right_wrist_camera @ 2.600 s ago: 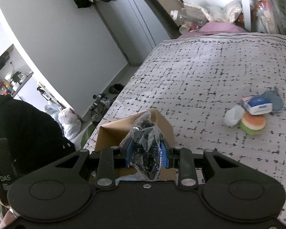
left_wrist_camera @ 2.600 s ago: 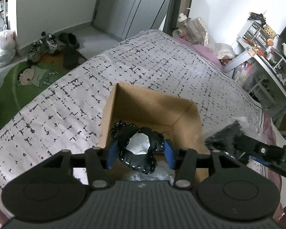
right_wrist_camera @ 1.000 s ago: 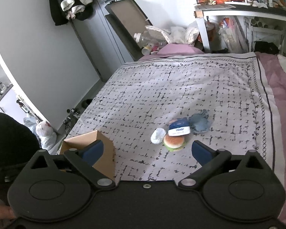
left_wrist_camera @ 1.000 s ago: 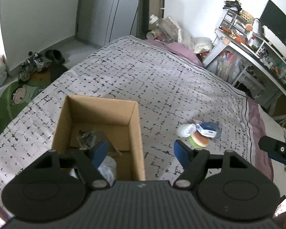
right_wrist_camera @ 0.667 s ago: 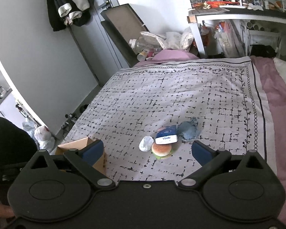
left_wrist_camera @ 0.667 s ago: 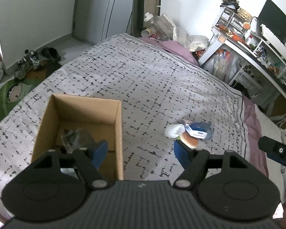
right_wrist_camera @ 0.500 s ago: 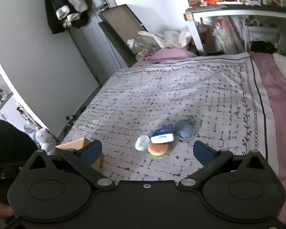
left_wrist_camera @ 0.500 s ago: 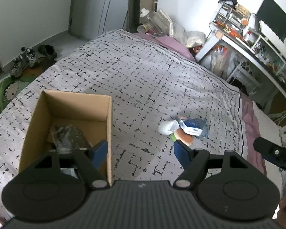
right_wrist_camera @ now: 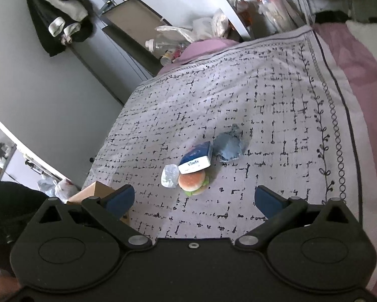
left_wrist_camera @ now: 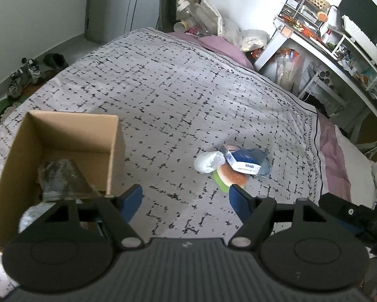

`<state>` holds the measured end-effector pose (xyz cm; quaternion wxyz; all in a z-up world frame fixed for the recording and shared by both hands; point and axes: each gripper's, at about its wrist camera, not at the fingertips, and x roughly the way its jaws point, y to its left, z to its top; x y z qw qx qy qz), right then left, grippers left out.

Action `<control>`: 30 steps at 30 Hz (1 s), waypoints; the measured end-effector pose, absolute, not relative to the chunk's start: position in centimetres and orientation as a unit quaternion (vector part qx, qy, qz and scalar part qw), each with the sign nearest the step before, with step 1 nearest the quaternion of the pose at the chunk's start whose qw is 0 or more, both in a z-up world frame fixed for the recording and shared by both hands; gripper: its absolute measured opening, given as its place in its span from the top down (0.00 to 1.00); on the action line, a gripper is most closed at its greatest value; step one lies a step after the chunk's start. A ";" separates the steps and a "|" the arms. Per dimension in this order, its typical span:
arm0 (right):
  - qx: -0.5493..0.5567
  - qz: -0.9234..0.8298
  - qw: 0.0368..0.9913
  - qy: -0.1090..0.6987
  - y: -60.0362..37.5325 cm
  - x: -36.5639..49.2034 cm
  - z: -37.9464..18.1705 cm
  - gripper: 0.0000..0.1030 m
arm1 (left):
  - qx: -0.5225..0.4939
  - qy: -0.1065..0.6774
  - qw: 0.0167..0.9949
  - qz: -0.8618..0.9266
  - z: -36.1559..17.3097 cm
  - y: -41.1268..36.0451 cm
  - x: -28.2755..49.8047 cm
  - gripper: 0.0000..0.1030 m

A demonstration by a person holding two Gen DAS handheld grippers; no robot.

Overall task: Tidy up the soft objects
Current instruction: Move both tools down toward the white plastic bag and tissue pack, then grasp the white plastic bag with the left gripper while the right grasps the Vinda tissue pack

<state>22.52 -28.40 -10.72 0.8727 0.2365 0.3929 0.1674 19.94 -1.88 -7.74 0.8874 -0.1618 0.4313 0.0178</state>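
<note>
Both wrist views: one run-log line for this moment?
left gripper: open, empty | right gripper: open, empty | cardboard box: bagged items inside | burger toy, tissue pack: on bed

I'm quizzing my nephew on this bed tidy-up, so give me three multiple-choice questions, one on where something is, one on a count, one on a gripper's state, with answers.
1. Where does the blue tissue pack lie?
A. inside the cardboard box
B. on top of the burger toy
C. on the floor

2. How many loose items sit in the cluster on the bedspread?
A. two
B. four
C. six

3. How are the right gripper jaws?
A. open and empty
B. shut on a bag
C. shut on the box

Answers:
1 B, the pack rests on the burger toy.
2 B, the pack, the burger, a white bagged item and a grey-blue bundle.
3 A, the jaws stand wide apart with only bedspread between them.
</note>
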 end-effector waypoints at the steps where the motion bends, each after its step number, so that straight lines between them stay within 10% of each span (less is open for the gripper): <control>1: 0.241 0.169 0.871 0.394 -28.5 22.7 -10.9 0.01 | -0.162 0.432 0.887 0.017 -7.9 -2.1 20.2 0.28; 30: 0.351 0.185 0.809 0.434 -27.2 30.9 -18.0 0.32 | -0.196 0.444 0.874 -0.010 -16.0 -3.7 30.6 0.32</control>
